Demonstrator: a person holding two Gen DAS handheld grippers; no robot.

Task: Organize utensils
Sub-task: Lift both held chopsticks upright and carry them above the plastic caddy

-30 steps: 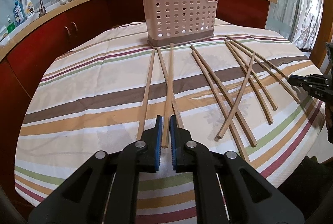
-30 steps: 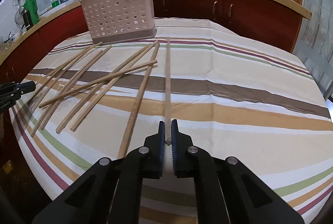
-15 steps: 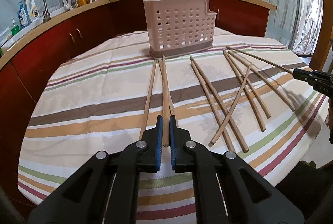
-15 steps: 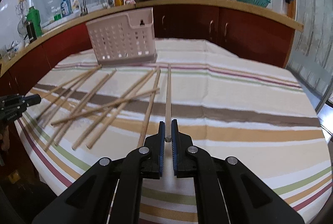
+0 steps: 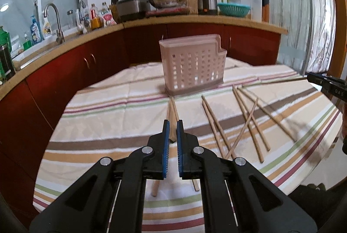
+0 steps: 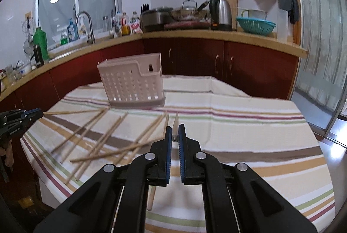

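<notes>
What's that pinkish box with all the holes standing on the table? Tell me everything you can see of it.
The utensil holder is a pale pink, plastic-looking caddy with rows of square holes in its walls and a darker base band. One end of its rim steps down; a hanging slot shows there in the right wrist view. It stands upright on the striped tablecloth, apparently empty. Neither gripper touches it.
</notes>
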